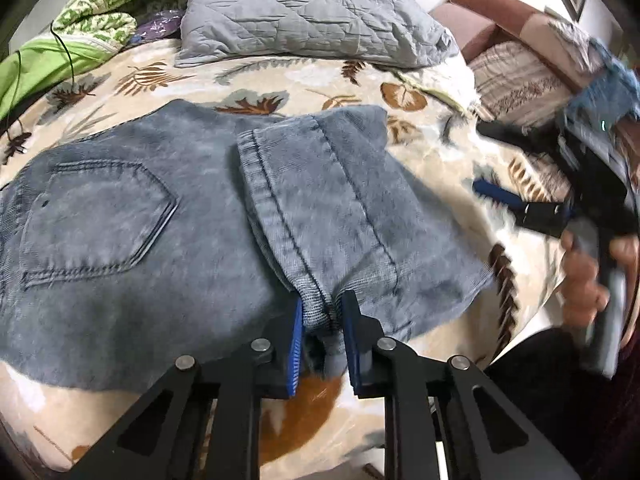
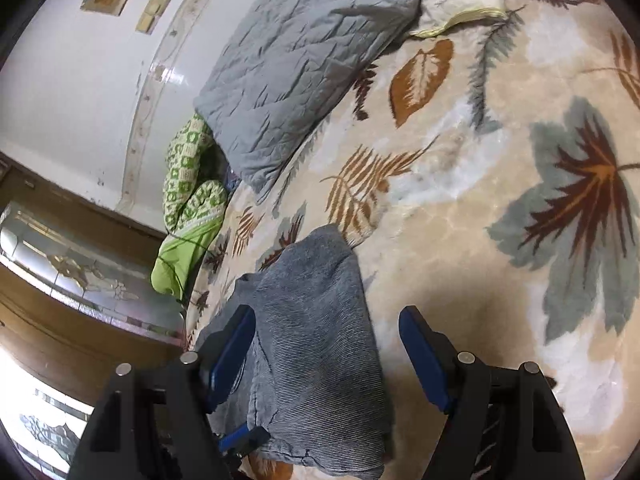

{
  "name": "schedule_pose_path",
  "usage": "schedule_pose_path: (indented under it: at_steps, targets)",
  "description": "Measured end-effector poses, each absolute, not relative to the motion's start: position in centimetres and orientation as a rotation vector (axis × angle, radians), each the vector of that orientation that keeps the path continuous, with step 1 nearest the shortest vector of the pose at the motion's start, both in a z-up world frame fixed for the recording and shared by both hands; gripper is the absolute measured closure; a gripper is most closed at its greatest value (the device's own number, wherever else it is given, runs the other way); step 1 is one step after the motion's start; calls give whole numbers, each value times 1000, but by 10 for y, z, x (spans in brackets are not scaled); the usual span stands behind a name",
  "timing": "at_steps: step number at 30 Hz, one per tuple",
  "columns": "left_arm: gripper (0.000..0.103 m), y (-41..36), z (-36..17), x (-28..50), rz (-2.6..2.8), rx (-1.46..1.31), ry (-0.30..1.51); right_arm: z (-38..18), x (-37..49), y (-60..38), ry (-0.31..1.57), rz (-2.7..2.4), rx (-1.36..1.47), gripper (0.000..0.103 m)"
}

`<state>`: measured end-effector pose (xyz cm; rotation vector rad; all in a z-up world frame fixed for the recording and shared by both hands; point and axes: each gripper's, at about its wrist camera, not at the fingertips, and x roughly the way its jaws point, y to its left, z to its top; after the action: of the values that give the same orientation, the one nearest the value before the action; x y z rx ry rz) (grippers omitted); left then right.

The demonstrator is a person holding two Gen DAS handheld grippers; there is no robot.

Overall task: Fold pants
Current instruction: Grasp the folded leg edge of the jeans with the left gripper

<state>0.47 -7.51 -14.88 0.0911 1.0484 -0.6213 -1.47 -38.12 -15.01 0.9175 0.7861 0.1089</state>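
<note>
Grey-blue jeans (image 1: 132, 216) lie folded on the leaf-patterned blanket (image 1: 436, 152), back pocket up at the left, the legs laid over towards the right. My left gripper (image 1: 322, 320) is shut on the hemmed leg ends at the near edge, with denim bunched between its blue pads. In the right wrist view, the jeans (image 2: 316, 320) run between the wide-open fingers of my right gripper (image 2: 328, 356), whose pads are not pressing on the cloth. In the left wrist view, the right gripper (image 1: 496, 194) hovers, blurred, off the jeans' right edge, held by a hand (image 1: 588, 280).
A grey quilted pillow (image 1: 312, 12) lies at the far side of the bed, with a green patterned cloth (image 1: 104, 4) to its left. A brown and cream sofa (image 1: 512, 68) stands beyond the right edge. A white wall and a wooden cabinet (image 2: 60, 280) border the bed.
</note>
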Motion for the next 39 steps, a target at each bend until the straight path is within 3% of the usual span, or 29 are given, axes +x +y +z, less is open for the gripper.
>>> schedule_pose_path:
  at_steps: [8,12,16,21,25,27,30,34,35,39]
  targets:
    - [88,-52,-126,20,-522,82,972,-151,-12,-371,812,115,885,26]
    - [83,-49,-122,29,-493,136,1022,-151,-12,-372,809,120,887,26]
    - [82,-33,-112,35,-527,17,1038,-138,-17,-366,755,181,852,26]
    - [78,-62,-93,44,-562,51,993,-132,-16,-350,760,293,786,27]
    - [78,-93,-91,68,-570,68,972,-137,-14,-334,827,328,689,46]
    - [78,-113,-98,84,-573,88,985,-152,-13,-326,911,337,657,63]
    - [78,-148,-112,103,-554,184,986,-181,-15,-313,1060,326,578,72]
    - [78,-183,-151,131,-459,328,1035,-178,-38,-301,1012,334,451,73]
    - [73,-187,-166,143,-426,349,1059,-179,-42,-300,1007,331,446,72]
    - [72,-187,-168,160,-392,294,1043,-180,-45,-299,1015,337,451,73]
